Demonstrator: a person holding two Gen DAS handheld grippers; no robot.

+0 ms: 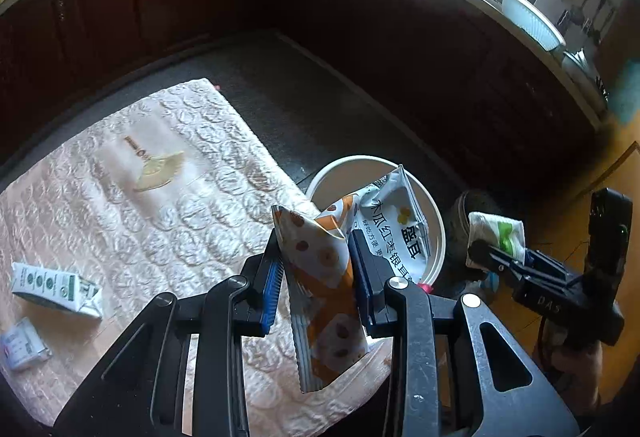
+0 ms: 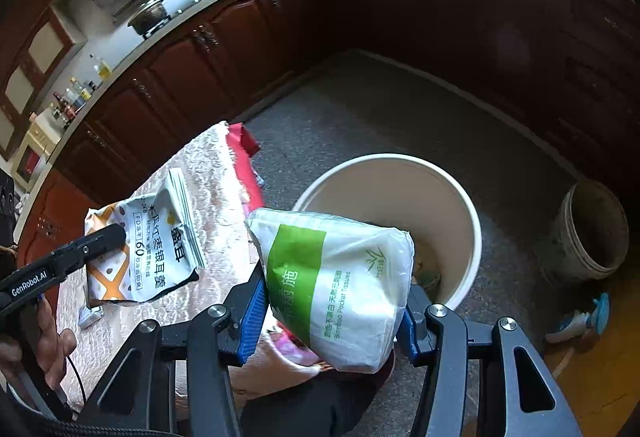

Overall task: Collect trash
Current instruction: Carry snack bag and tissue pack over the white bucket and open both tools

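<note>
My left gripper (image 1: 316, 285) is shut on an orange-and-white snack bag (image 1: 328, 277), held over the edge of the pink quilted table (image 1: 120, 197), next to the white bucket (image 1: 436, 237) on the floor. The bag's grey-white side with Chinese print (image 2: 160, 237) shows in the right wrist view, with the left gripper (image 2: 104, 237) on it. My right gripper (image 2: 332, 301) is shut on a white-and-green pocket tissue pack (image 2: 340, 285), held just in front of the white bucket (image 2: 460, 205). The right gripper also shows in the left wrist view (image 1: 492, 253), with the pack (image 1: 500, 233).
A small white-green carton (image 1: 56, 289) and a small white packet (image 1: 22, 345) lie on the table's left part. A dirty grey bucket (image 2: 588, 233) stands on the floor to the right, a blue-white object (image 2: 580, 321) beside it. Dark cabinets (image 2: 240, 37) ring the room.
</note>
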